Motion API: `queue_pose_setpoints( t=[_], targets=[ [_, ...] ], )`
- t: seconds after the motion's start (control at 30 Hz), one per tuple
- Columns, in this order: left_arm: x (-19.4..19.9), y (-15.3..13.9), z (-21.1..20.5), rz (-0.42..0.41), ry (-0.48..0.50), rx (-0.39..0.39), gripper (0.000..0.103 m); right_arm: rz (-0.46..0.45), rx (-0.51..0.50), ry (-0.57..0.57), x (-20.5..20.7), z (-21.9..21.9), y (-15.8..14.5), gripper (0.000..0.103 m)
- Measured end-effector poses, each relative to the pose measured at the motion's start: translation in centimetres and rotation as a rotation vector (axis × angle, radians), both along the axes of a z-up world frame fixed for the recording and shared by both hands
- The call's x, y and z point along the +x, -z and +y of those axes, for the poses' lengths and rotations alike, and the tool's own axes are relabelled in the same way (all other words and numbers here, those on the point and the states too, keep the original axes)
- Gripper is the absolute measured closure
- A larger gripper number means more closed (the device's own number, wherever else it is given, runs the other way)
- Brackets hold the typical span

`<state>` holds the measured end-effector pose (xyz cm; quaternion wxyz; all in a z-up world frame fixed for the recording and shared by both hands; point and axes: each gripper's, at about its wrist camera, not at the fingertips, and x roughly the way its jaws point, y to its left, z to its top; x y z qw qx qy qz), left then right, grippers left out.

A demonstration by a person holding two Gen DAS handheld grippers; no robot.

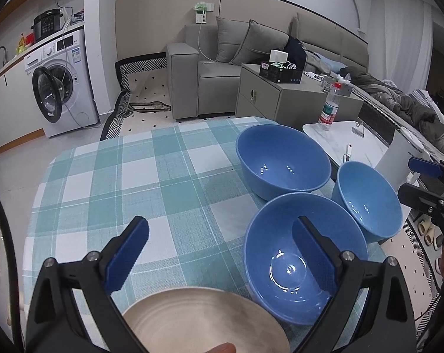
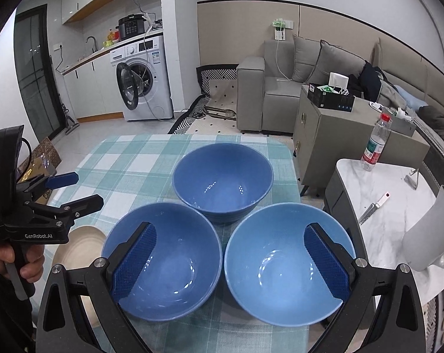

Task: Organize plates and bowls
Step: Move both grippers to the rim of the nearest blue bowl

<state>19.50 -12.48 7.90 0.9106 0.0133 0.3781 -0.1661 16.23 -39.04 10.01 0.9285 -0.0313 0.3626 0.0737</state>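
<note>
Three glossy blue ceramic bowls and one round beige ribbed plate point(image 1: 204, 320) sit on the table point(image 1: 110, 182) under a teal-and-white checked cloth. Taking the far bowl point(image 2: 223, 176) as the landmark, the other two lie nearer the person: the left near bowl point(image 2: 163, 261) just in front of it and to the left, the right near bowl point(image 2: 286, 264) in front and to the right, all three rims close together in a triangle; the plate lies beyond the left near bowl, further left. The left tongs point(image 1: 219, 253) are spread wide, hovering above the plate's far edge and the bowl beside it, pinching nothing. The right tongs point(image 2: 230, 261) are also spread, empty, poised over the gap between the two near bowls. The likely step is nesting the bowls. To do it well, I would drop one finger inside a near bowl's wall and one outside, pinch the rim firmly, lift straight up clear of its neighbours, then lower it centred into another bowl; glazed walls may slip, so keep the bowl level.
</note>
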Motion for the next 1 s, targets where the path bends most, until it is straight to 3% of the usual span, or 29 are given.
queue_pose_setpoints(
  t=[0.37,1.0],
  targets=[
    [2.8,0.5,0.5,0.026,-0.008,-0.004,0.004,0.025,-0.023,0.040,3.3,-1.3,-0.5,0.001],
    [7.5,2.3,-1.3,0.093,-0.005,0.001,0.004,0.110,0.010,0.099,9.4,-2.8,3.5,0.001]
  ],
)
